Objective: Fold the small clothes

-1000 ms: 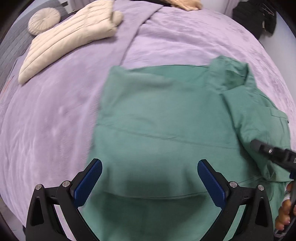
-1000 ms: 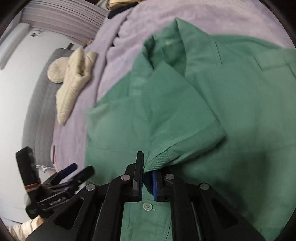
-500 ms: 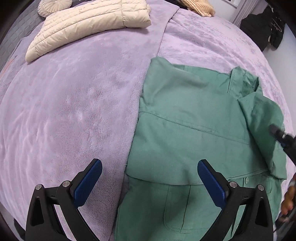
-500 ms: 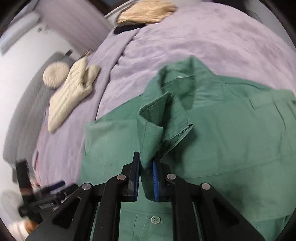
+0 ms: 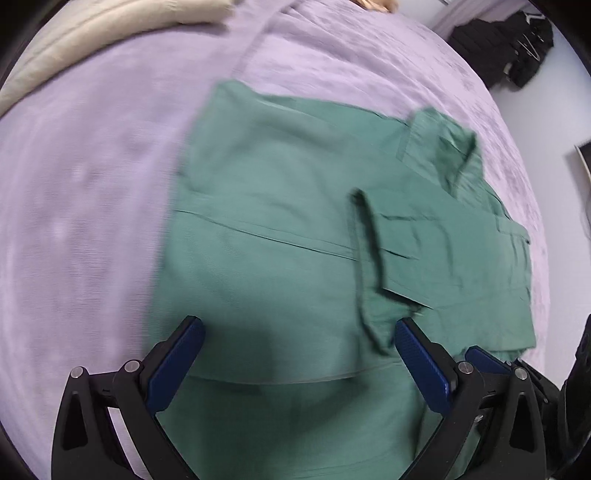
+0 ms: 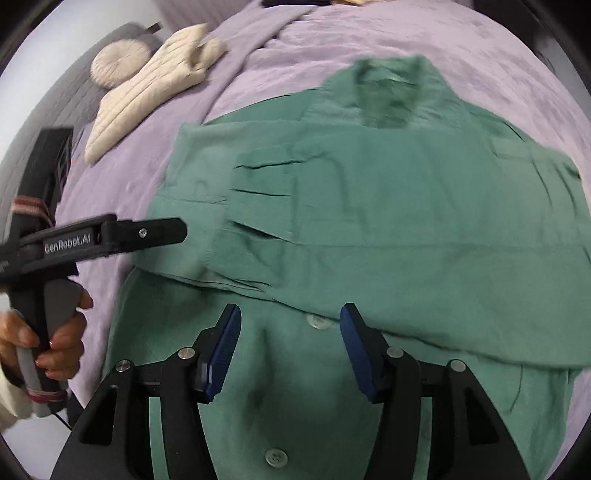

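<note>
A green button shirt lies on the purple bedspread, its collar at the far side, both sleeves folded in over the body. It also shows in the right wrist view, with a sleeve lying across the chest. My left gripper is open and empty, low over the shirt's lower part. It also shows in the right wrist view, at the shirt's left edge. My right gripper is open and empty above the button placket.
A cream quilted jacket and a round cushion lie at the far left of the bed. Dark clothes hang past the bed's far right corner. A beige garment lies at the far edge.
My right gripper has opened and let go of the sleeve, which now lies folded across the shirt. My left gripper has moved right, over the shirt.
</note>
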Demonstrator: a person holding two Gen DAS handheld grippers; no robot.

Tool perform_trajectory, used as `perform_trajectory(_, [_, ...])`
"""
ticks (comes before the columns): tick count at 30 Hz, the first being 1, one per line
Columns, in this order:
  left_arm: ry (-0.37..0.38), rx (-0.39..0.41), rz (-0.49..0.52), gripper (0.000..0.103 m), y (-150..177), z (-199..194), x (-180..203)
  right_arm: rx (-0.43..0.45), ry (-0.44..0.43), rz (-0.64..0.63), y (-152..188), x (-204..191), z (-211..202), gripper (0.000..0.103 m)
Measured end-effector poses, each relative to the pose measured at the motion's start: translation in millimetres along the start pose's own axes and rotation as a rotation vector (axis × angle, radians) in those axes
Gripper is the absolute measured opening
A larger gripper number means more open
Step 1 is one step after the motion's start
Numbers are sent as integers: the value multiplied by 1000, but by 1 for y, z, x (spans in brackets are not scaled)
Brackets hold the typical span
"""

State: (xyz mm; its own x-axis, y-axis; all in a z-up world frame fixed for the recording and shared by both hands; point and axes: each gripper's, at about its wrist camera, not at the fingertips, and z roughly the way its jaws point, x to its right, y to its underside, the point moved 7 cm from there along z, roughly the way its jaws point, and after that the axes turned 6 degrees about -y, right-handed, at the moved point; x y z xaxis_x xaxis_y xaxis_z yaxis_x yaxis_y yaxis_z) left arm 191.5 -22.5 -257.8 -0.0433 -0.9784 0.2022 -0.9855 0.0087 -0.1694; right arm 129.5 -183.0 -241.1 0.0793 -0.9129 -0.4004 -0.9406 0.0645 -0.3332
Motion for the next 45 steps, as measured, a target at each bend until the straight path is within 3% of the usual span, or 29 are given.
perform_trajectory(3, [54, -65, 34, 103, 3, 21, 29, 51, -25, 277, 13, 64, -27, 60])
perform_trajectory(5, [46, -76, 43, 103, 1, 31, 40, 99, -30, 463, 28, 111, -46, 61])
perform_trajectory(7, [38, -74, 50, 103, -2, 34, 50, 145, -36, 594, 41, 145, -60, 61])
perform_trajectory(9, [62, -76, 41, 97, -6, 33, 59, 215, -63, 711, 49, 172, -71, 64])
perform_trajectory(10, [76, -72, 40, 72, -7, 32, 62, 246, -76, 755, 50, 182, -74, 65])
perform_trajectory(11, [88, -78, 53, 35, -8, 32, 67, 278, -101, 799, 51, 191, -77, 65])
perform_trajectory(13, [65, -80, 82, 20, -11, 29, 69, 311, -137, 847, 47, 201, -77, 65])
perform_trajectory(14, [88, -68, 82, 12, -14, 24, 69, 324, -143, 858, 44, 204, -79, 65])
perform_trajectory(18, [158, -4, 96, 9, -24, -4, 61, 358, -145, 818, 39, 207, -98, 65])
perform_trajectory(21, [97, -9, 103, 9, -25, 0, 44, 339, -139, 817, 44, 213, -99, 65])
perform_trajectory(24, [51, -63, 58, 8, -16, 18, 23, 333, -148, 854, 58, 225, -100, 65])
perform_trajectory(28, [52, -77, -5, 9, -6, 19, 12, 322, -158, 849, 56, 226, -95, 65])
perform_trajectory(33, [85, -83, 7, 9, -2, 3, 32, 308, -161, 835, 52, 225, -93, 65])
perform_trajectory(34, [85, -63, 20, 25, -1, -2, 36, 307, -164, 835, 53, 225, -93, 65])
perform_trajectory(35, [77, -44, 29, 75, 0, -6, 39, 307, -167, 834, 53, 224, -93, 65])
perform_trajectory(36, [69, -25, 34, 94, 1, -10, 42, 306, -169, 833, 53, 224, -93, 65])
perform_trajectory(37, [60, 10, 43, 103, 1, -16, 44, 305, -173, 833, 53, 224, -93, 65])
perform_trajectory(42, [59, -43, 109, 101, 9, -1, 64, 306, -183, 835, 53, 225, -92, 65])
perform_trajectory(43, [54, -65, 120, 89, 10, 8, 68, 308, -184, 838, 53, 225, -92, 65])
perform_trajectory(44, [47, -96, 128, 68, 11, 19, 73, 310, -186, 841, 52, 226, -91, 66])
perform_trajectory(45, [39, -124, 130, 58, 13, 29, 74, 311, -187, 844, 52, 226, -91, 66])
